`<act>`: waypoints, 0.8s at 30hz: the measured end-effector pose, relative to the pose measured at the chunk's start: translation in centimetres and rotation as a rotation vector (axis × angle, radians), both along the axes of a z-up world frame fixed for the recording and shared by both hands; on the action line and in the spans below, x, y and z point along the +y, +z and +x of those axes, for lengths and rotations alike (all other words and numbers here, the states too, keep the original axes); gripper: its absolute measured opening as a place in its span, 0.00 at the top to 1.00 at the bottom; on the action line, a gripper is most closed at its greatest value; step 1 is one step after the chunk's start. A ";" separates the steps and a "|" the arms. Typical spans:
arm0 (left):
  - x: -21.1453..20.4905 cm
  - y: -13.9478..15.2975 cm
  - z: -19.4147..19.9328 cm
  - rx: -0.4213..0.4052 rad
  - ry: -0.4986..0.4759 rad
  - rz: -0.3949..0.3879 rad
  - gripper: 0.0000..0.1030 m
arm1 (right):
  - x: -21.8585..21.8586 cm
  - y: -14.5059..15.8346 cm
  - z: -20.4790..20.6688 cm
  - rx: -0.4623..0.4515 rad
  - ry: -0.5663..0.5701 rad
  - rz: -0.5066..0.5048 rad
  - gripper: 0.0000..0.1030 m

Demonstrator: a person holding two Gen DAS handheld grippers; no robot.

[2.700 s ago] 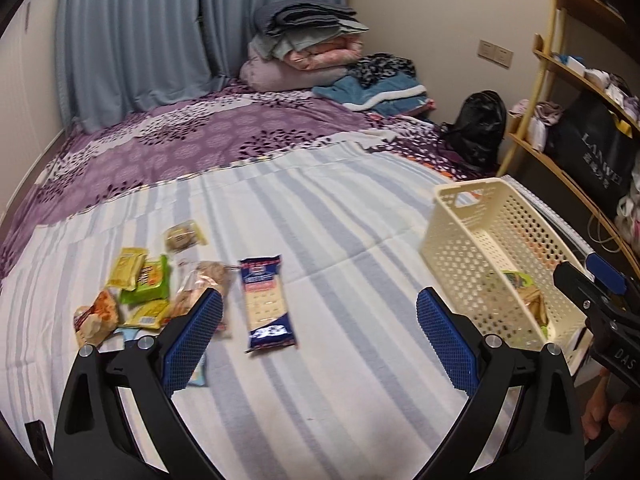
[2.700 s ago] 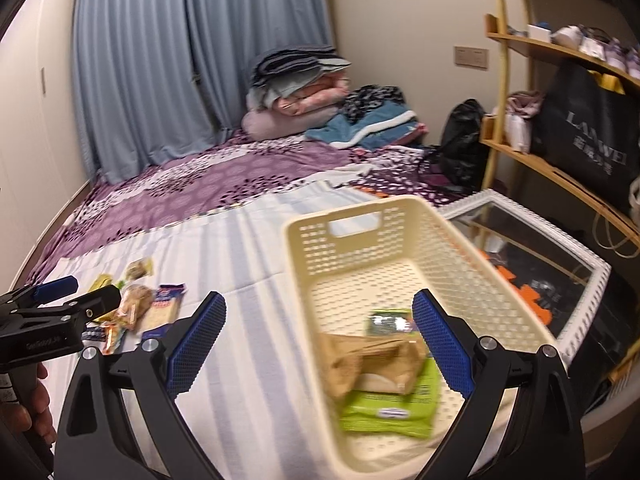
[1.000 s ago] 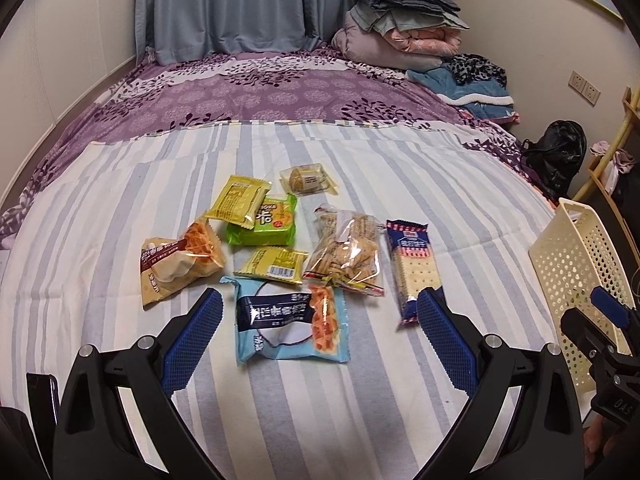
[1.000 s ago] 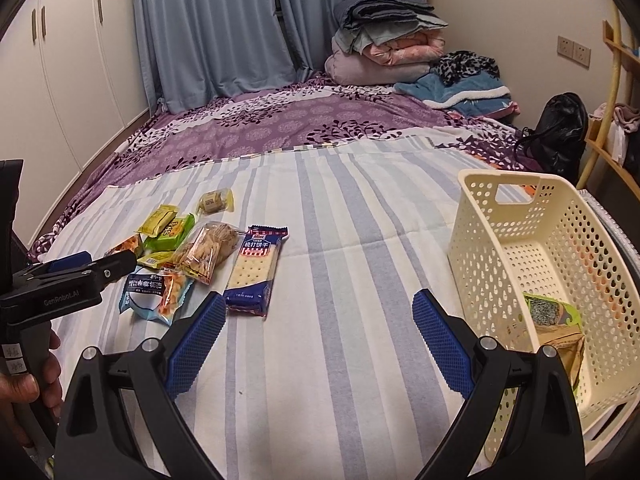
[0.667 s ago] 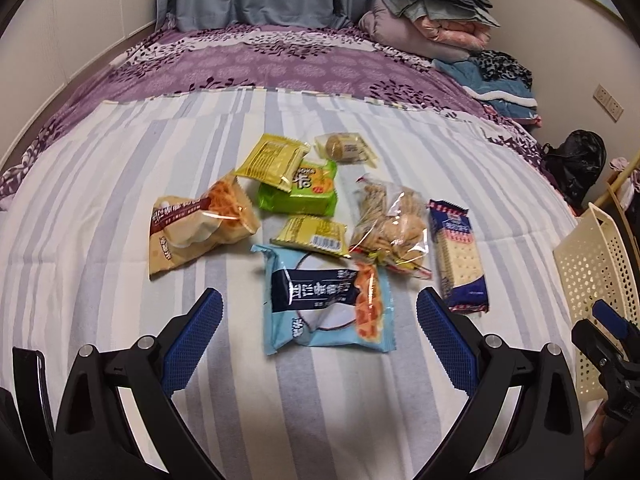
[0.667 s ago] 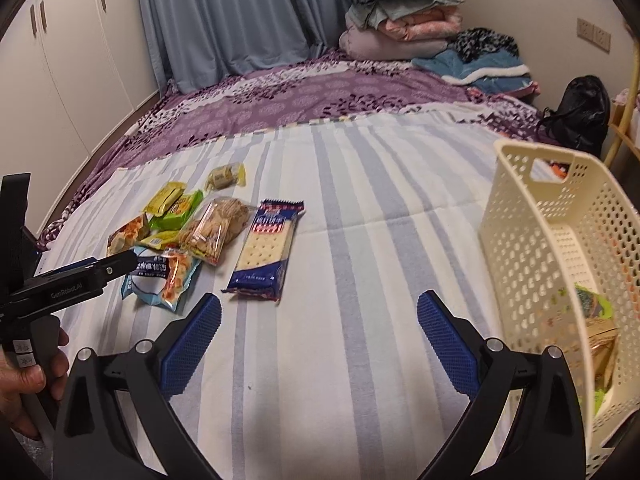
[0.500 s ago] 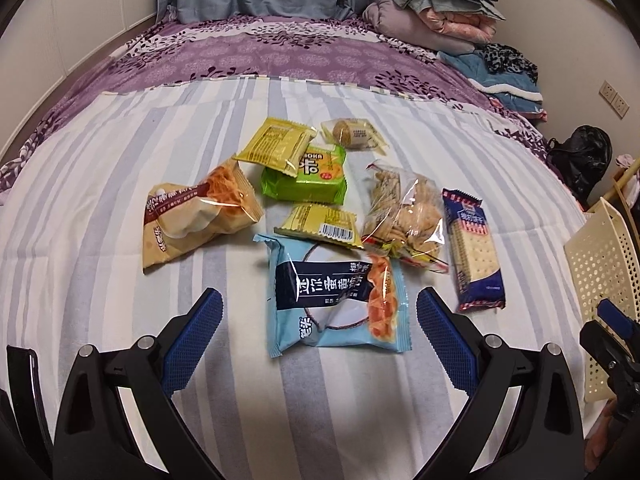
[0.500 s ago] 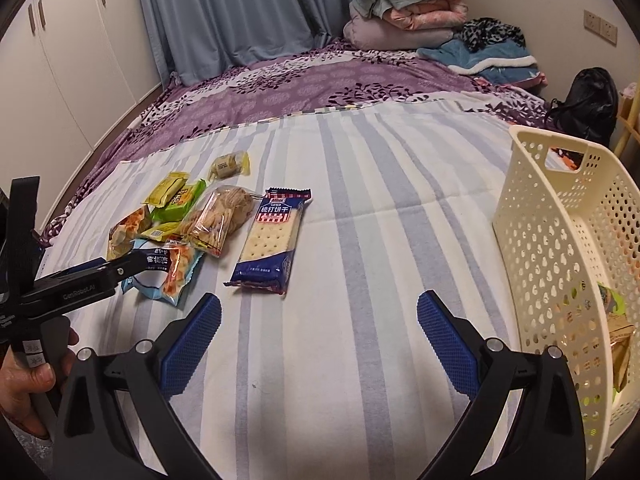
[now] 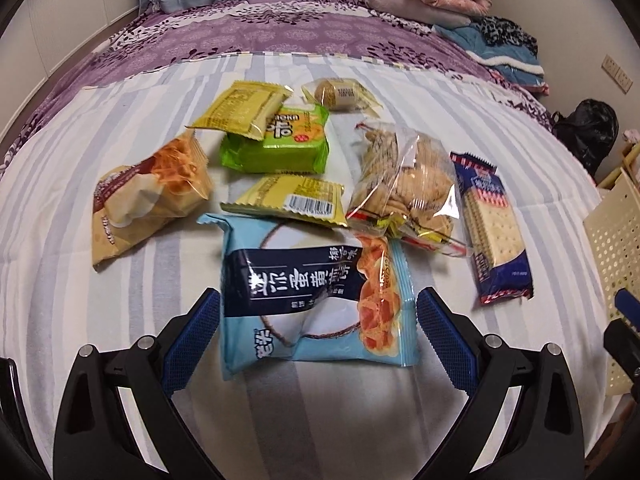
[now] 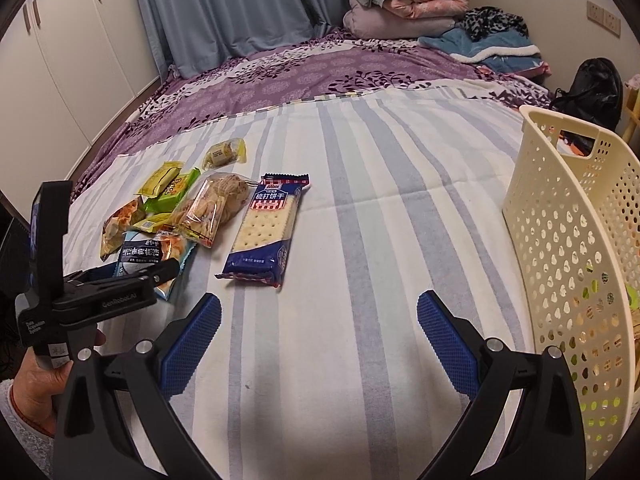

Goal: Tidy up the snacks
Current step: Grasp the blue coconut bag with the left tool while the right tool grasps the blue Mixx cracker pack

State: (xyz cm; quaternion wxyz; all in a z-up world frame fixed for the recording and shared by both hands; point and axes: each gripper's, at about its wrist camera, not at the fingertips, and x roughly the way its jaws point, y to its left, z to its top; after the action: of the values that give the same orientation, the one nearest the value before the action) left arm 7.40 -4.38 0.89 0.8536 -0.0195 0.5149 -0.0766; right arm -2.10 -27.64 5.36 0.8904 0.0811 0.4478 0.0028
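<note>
A pile of snack packs lies on the striped sheet (image 9: pixel 80 320). Nearest me is a light blue bag (image 9: pixel 316 296), and my left gripper (image 9: pixel 318 320) stands open with this bag between its blue pads, not pressed. Behind it lie a small yellow pack (image 9: pixel 292 198), a green pack (image 9: pixel 280 140), a tan bag (image 9: pixel 148 196), a clear bag of biscuits (image 9: pixel 408 188) and a blue cracker pack (image 9: pixel 492 228). My right gripper (image 10: pixel 320 320) is open over bare sheet, short of the cracker pack (image 10: pixel 266 232). The cream basket (image 10: pixel 580 240) stands to its right, with packs inside.
A person's hand (image 10: pixel 36 384) holds the left tool at the lower left of the right wrist view. Purple bedding (image 10: pixel 320 68), folded blankets (image 10: pixel 400 0) and curtains lie behind. A black bag (image 10: pixel 592 88) sits beyond the basket. Bare striped sheet separates snacks and basket.
Both grippers swung from the basket toward the snack pile. The left one sank until the light blue bag lies between its pads. The right one dropped slightly toward the sheet.
</note>
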 end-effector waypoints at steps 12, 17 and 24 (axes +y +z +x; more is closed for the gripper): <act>-0.5 -0.4 0.2 -0.011 -0.018 0.025 0.03 | -0.2 -1.0 0.5 0.021 -0.001 0.008 0.05; -1.1 -0.8 0.3 -0.015 -0.041 0.072 0.03 | 0.2 -1.3 0.7 0.030 0.005 0.010 0.05; -0.8 -0.7 0.2 -0.038 -0.028 0.094 0.04 | 0.8 -1.6 1.3 0.029 0.019 -0.002 0.05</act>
State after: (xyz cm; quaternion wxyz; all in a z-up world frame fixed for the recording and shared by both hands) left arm 7.61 -5.14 0.19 0.8619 0.0292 0.5020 -0.0649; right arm -0.79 -26.87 3.78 0.8839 0.0758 0.4614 0.0095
